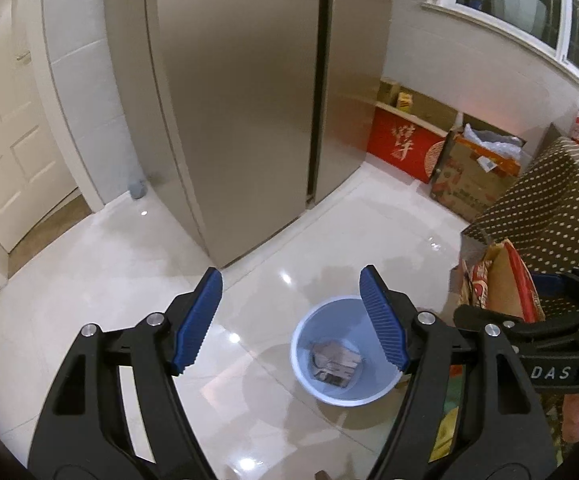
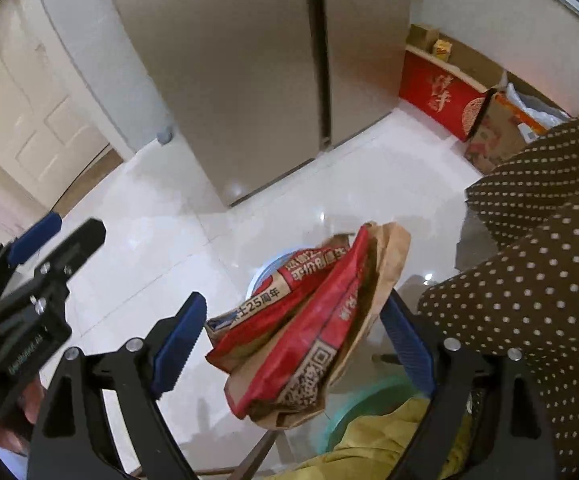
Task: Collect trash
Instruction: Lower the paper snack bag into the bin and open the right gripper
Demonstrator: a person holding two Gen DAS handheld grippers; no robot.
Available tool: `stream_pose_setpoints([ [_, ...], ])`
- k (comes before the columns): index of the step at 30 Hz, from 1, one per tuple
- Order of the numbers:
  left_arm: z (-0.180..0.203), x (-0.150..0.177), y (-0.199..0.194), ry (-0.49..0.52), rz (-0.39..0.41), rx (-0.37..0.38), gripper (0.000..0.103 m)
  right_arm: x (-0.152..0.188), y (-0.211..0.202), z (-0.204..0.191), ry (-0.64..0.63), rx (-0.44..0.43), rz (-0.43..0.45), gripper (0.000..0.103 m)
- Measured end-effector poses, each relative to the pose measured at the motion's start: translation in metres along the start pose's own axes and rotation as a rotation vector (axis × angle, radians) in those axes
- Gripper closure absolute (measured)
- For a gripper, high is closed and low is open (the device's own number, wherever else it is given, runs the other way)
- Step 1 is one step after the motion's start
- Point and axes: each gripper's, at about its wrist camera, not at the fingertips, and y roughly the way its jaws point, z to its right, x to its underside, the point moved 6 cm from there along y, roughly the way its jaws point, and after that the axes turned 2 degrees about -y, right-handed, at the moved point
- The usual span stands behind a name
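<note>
In the left wrist view, the left gripper (image 1: 291,316) is seen with its two blue pads wide apart and nothing between them. Below it, on the glossy white floor (image 1: 101,280), one pale blue trash bin (image 1: 339,350) stands upright, with crumpled packaging already lying at its bottom. At the right edge, a red and brown paper bag (image 1: 505,280) is seen beside the other gripper. A steel refrigerator (image 1: 241,100) stands farther off, and one red box (image 1: 403,146) and one printed cardboard carton (image 1: 471,182) lie along the far wall.

In the right wrist view, the right gripper (image 2: 293,334) is seen with its pads spread. The crumpled paper bag (image 2: 309,328) lies between them, resting against the right pad; whether it is gripped cannot be told. The bin rim (image 2: 267,268) shows just beyond it. The bag is judged light, soft and easily crushed; it would best be pinched at a folded edge.
</note>
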Motion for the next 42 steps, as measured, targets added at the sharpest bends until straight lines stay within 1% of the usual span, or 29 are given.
stream_pose_setpoints([
  [4, -0.006, 0.003, 0.0, -0.011, -0.007, -0.004, 0.032, 0.0, 0.009, -0.001, 0.023, 0.01, -0.017, 0.016],
  [5, -0.007, 0.004, 0.001, -0.014, -0.01, -0.004, 0.032, -0.001, 0.011, -0.001, 0.028, 0.003, -0.023, 0.016],
  [8, -0.007, 0.006, 0.003, -0.013, -0.025, -0.001, 0.032, -0.005, 0.015, -0.004, 0.05, -0.052, -0.043, 0.016],
  [9, -0.007, 0.007, 0.004, -0.01, -0.027, -0.002, 0.032, -0.007, 0.014, -0.004, 0.057, -0.05, -0.035, 0.016],
  [12, -0.007, 0.01, 0.008, -0.001, -0.037, -0.013, 0.032, -0.012, 0.016, -0.002, 0.018, 0.035, -0.023, 0.016],
  [14, -0.005, 0.011, 0.01, 0.004, -0.046, -0.009, 0.032, -0.011, 0.016, -0.004, 0.006, 0.033, -0.023, 0.016],
  [16, -0.004, 0.011, 0.01, 0.01, -0.046, -0.007, 0.032, -0.008, 0.012, -0.002, 0.028, 0.021, -0.026, 0.016],
  [18, 0.0, 0.01, 0.007, 0.023, -0.037, -0.007, 0.032, -0.005, 0.001, 0.0, 0.035, 0.037, -0.01, 0.016],
  [21, 0.01, 0.006, -0.003, 0.057, -0.025, 0.0, 0.032, -0.005, -0.03, -0.001, 0.017, 0.072, 0.059, 0.016],
  [23, 0.017, 0.001, -0.017, 0.066, -0.002, 0.014, 0.032, -0.005, -0.049, 0.0, 0.026, 0.072, 0.1, 0.016],
  [27, 0.037, -0.014, -0.056, 0.079, 0.064, 0.072, 0.032, -0.007, -0.111, 0.011, 0.045, 0.096, 0.234, 0.016],
  [29, 0.051, -0.023, -0.079, 0.1, 0.113, 0.1, 0.032, -0.006, -0.139, 0.017, 0.059, 0.1, 0.293, 0.016],
  [31, 0.067, -0.032, -0.1, 0.115, 0.156, 0.139, 0.032, -0.001, -0.168, 0.027, 0.087, 0.111, 0.351, 0.016],
  [33, 0.083, -0.039, -0.115, 0.131, 0.182, 0.184, 0.032, 0.009, -0.194, 0.039, 0.114, 0.119, 0.397, 0.016],
  [36, 0.117, -0.046, -0.14, 0.176, 0.226, 0.266, 0.032, 0.027, -0.224, 0.062, 0.157, 0.164, 0.445, 0.016],
  [37, 0.127, -0.046, -0.144, 0.192, 0.231, 0.292, 0.03, 0.034, -0.234, 0.071, 0.176, 0.176, 0.457, 0.016],
  [38, 0.143, -0.047, -0.15, 0.219, 0.238, 0.334, 0.027, 0.04, -0.242, 0.081, 0.196, 0.185, 0.468, 0.016],
  [41, 0.18, -0.046, -0.156, 0.254, 0.225, 0.387, 0.019, 0.064, -0.262, 0.116, 0.262, 0.239, 0.479, 0.016],
  [42, 0.189, -0.045, -0.155, 0.254, 0.222, 0.391, 0.018, 0.074, -0.269, 0.13, 0.298, 0.272, 0.474, 0.016],
])
